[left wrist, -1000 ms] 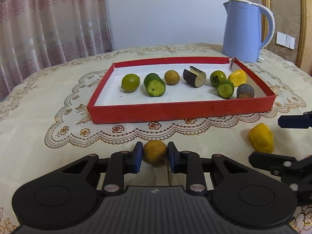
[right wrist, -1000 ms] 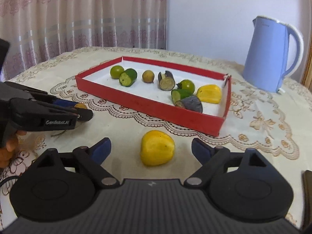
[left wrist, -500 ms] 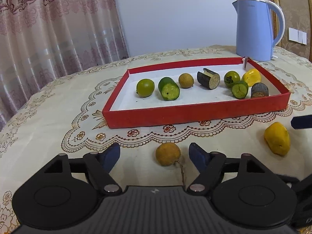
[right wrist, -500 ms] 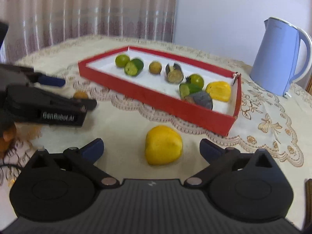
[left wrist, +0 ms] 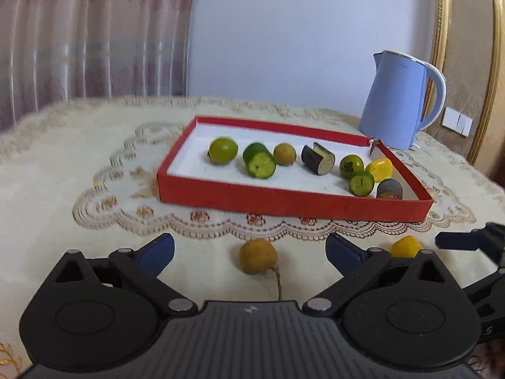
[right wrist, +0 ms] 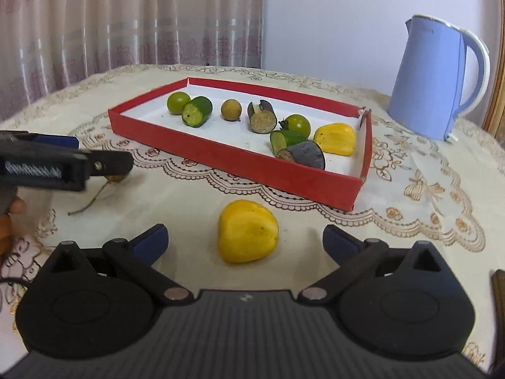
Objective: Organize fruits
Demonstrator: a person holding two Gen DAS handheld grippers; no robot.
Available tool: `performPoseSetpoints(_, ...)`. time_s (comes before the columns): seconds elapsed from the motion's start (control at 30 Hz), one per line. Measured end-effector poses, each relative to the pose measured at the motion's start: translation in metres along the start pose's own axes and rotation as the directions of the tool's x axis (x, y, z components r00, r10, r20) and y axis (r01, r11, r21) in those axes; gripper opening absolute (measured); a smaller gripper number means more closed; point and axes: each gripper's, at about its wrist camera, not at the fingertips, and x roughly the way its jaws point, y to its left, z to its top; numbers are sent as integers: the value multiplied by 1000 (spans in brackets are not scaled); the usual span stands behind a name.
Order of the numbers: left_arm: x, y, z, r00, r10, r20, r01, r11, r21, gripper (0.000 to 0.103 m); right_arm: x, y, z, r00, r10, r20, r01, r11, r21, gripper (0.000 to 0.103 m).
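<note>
Sitting on the lace-covered desk (left wrist: 47,189), the small round brownish fruit with a stringy stem (left wrist: 258,255) is between the left gripper (left wrist: 249,249) fingers, whose jaws are opening wide, nothing touching it. The right gripper (right wrist: 244,238) jaws are closing but stand wide around the lumpy yellow fruit (right wrist: 248,231), no contact either. Both fruits lie just in front of the shallow red cardboard tray (left wrist: 284,200) holding the other produce.
</note>
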Motion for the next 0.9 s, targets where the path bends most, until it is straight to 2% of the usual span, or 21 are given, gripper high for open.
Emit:
performPoseSetpoints(0.1, 2, 3, 0, 1000, 7, -6, -7, 1000, -23, 102, 2, -2, 0, 1000, 2, -12, -2, 1000, 11, 90)
performPoseSetpoints(0.2, 1, -4, -1, 1000, 27, 6, -27, 999, 18, 102, 2, -2, 1, 1000, 8, -7, -8, 1000, 12, 85)
performPoseSetpoints(0.43, 0, -18, -2, 996, 86, 15, -87, 990, 111, 102, 5, -7, 1, 999, 48, -11, -47, 998, 37, 84)
performPoseSetpoints(0.6, 1, -24, -4, 993, 114, 11, -115, 982, 153, 102, 6, -5, 2, 999, 38, -12, -37, 999, 21, 81)
performPoseSetpoints(0.73, 1, -24, -4, 991, 136, 12, -136, 978, 158, 103, 3, -6, 2, 999, 36, -1, -36, 999, 25, 63)
performPoseSetpoints(0.77, 0, -23, -4, 992, 128, 12, -129, 980, 155, 103, 3, -6, 2, 999, 33, 1, -33, 999, 27, 60)
performPoseSetpoints(0.87, -3, -19, -4, 996, 92, 21, -94, 986, 134, 103, 2, -7, 2, 1000, 27, 10, -27, 999, 29, 41)
performPoseSetpoints(0.9, -3, -18, -4, 995, 92, 25, -95, 987, 126, 103, 1, -8, 2, 1000, 26, 12, -26, 999, 33, 38)
